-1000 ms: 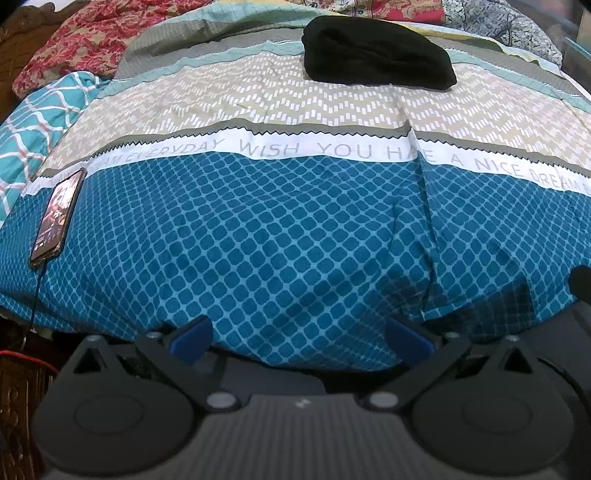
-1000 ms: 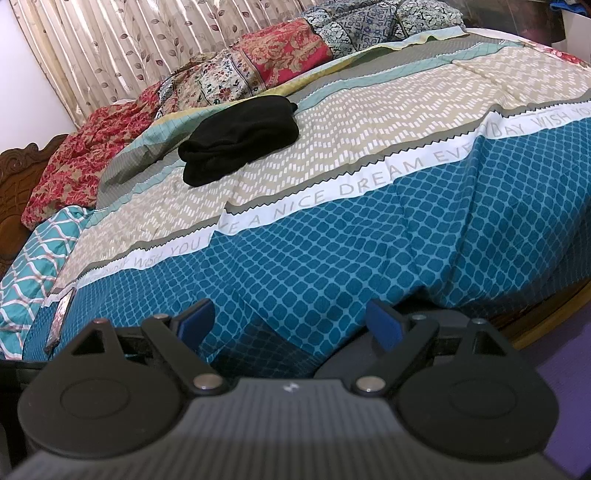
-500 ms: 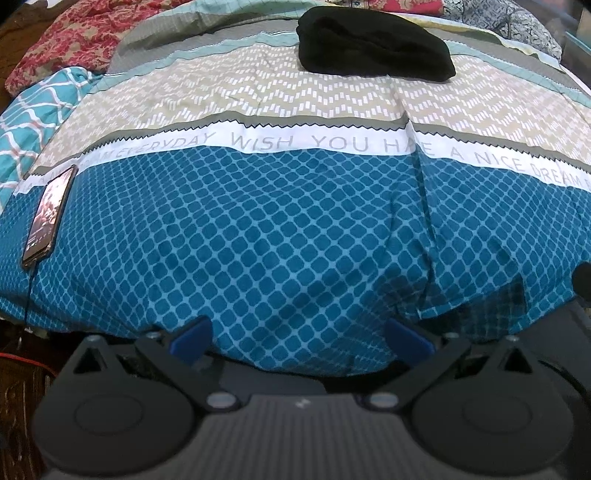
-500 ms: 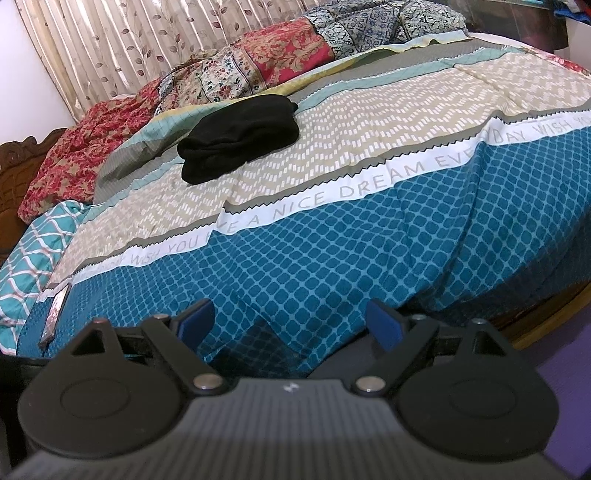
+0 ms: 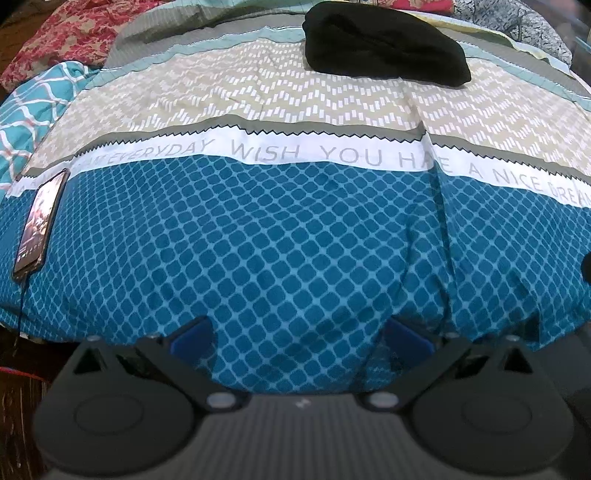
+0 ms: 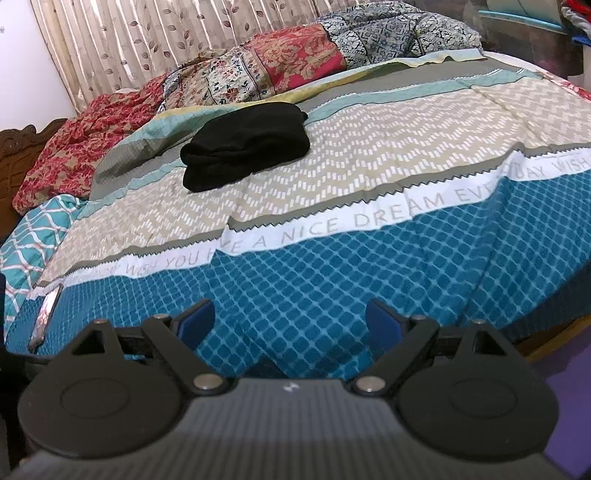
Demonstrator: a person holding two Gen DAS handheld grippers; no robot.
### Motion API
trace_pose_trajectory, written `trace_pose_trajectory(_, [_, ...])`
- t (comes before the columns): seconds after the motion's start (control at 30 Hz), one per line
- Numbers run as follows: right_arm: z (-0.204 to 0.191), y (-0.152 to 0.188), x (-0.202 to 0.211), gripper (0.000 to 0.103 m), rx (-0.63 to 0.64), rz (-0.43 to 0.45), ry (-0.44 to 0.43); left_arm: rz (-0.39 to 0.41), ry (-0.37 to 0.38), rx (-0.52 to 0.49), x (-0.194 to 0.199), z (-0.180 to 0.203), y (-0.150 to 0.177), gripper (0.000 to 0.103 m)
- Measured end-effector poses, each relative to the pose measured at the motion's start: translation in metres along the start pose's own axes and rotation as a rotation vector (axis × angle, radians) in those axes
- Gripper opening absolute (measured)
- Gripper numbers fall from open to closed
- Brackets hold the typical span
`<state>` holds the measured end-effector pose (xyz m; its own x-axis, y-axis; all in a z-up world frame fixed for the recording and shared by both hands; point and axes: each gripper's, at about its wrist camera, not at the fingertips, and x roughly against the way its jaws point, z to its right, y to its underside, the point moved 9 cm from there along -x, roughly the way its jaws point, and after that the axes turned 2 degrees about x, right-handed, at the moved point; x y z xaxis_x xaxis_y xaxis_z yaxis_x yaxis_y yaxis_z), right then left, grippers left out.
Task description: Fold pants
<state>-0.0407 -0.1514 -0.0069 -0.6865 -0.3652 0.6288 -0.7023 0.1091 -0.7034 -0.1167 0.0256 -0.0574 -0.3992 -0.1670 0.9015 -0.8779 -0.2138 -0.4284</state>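
Note:
The black pants (image 5: 384,44) lie bunched in a heap on the far part of the bed, on the beige zigzag band of the bedspread (image 5: 295,240); they also show in the right wrist view (image 6: 245,146). My left gripper (image 5: 299,338) is open and empty above the near blue edge of the bed, far from the pants. My right gripper (image 6: 288,325) is open and empty, also over the near blue edge, with the pants far ahead to the left.
A phone (image 5: 40,221) with a cable lies on the bed's left edge; it also shows in the right wrist view (image 6: 46,315). Patterned quilts (image 6: 258,74) are piled at the far side by a curtain (image 6: 166,33). Purple floor (image 6: 569,373) is at right.
Both grippers have moved forward and up toward the bed; the bedspread and pants sit nearer in both views. Both stay open.

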Motion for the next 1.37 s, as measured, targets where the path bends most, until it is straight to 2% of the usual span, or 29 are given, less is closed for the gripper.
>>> trace_pose_trajectory(0.4, [-0.012, -0.02, -0.023, 0.09, 0.008, -0.011, -0.042, -0.024, -0.026, -0.005, -0.012, 0.005, -0.029, 0.103])
trace_pose_trajectory(1.0, [0.009, -0.058, -0.046, 0.09, -0.016, 0.002, -0.033, -0.02, -0.016, -0.054, -0.025, 0.036, -0.088, 0.103])
trace_pose_trajectory(1.37, [0.014, -0.079, -0.055, 0.09, 0.006, 0.02, -0.028, 0.039, 0.019, -0.083, -0.024, 0.051, -0.121, 0.103])
